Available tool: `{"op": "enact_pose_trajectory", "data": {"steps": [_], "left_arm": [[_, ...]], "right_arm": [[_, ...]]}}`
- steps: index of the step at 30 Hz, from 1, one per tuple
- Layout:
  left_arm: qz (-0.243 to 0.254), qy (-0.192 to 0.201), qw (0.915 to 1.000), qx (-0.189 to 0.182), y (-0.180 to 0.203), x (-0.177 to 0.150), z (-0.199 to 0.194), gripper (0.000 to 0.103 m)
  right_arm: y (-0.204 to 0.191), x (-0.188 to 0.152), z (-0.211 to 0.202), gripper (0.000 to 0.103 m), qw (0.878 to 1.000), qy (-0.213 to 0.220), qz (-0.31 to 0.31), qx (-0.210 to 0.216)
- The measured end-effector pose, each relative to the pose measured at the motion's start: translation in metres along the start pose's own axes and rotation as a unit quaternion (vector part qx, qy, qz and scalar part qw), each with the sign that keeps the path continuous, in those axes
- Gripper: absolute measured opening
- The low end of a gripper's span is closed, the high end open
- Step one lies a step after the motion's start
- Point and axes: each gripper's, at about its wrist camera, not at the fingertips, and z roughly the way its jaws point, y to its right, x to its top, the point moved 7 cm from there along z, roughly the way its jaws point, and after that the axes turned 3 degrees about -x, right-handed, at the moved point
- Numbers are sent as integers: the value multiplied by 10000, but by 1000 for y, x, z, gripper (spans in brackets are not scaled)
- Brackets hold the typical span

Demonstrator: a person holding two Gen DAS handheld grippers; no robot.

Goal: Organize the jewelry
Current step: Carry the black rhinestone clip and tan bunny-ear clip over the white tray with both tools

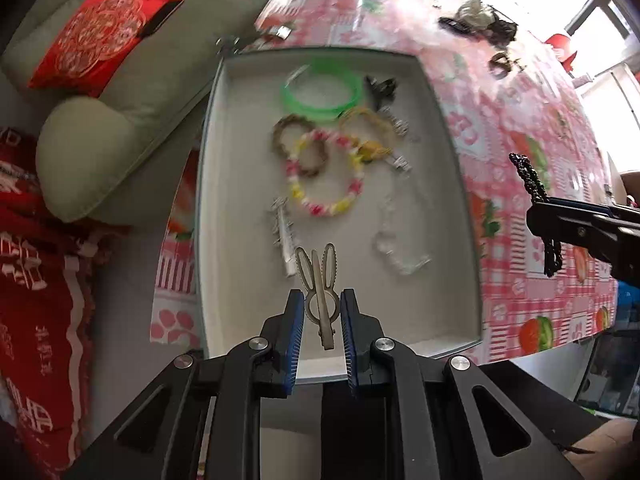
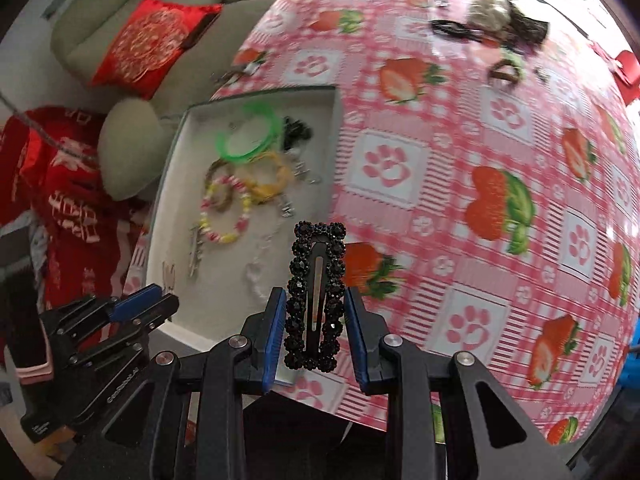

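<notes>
Motion blur softens much of both views. In the white tray (image 1: 224,240), a clear, glassy chain (image 1: 396,248) near its right wall is barely legible against the white floor, and a silver comb-like clip (image 1: 282,236) toward the left wall is smeared. At the tray's far end lie a green bangle (image 1: 320,94), a brown braided ring (image 1: 298,148), a pink, white and yellow beaded bracelet (image 1: 324,176) overlapping it, a yellow band (image 1: 372,124) and a dark piece (image 1: 380,88) whose kind I cannot tell.

The left gripper (image 1: 322,312) hangs over the tray's near edge, its blue pads clenched on a dull-metal bunny-ear hair clip (image 1: 318,280), ears pointing away from the camera.

The right gripper (image 2: 316,320) hovers over the tablecloth (image 2: 440,160), a pink check printed with strawberries and paws, just beyond the tray's near right corner. It grasps a black beaded snap clip (image 2: 316,292), rectangular, rimmed with faceted black stones; its lower end hides between the pads. Dark blurred items (image 2: 500,24) lie at the table's far edge, unreadable
</notes>
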Motion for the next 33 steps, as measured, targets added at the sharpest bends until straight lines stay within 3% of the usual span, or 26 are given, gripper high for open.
{"op": "enact_pose_trajectory", "data": {"steps": [11,33], "left_arm": [[-154,-173,9997,55,-14,-10,30,25],[35,-185,9995,252,-7,-10,56,25]], "right_arm": [[-40,-19,50,32,9974,-577,-390,181],[-49,-8,111,33,9955,-894,-300,7]]}}
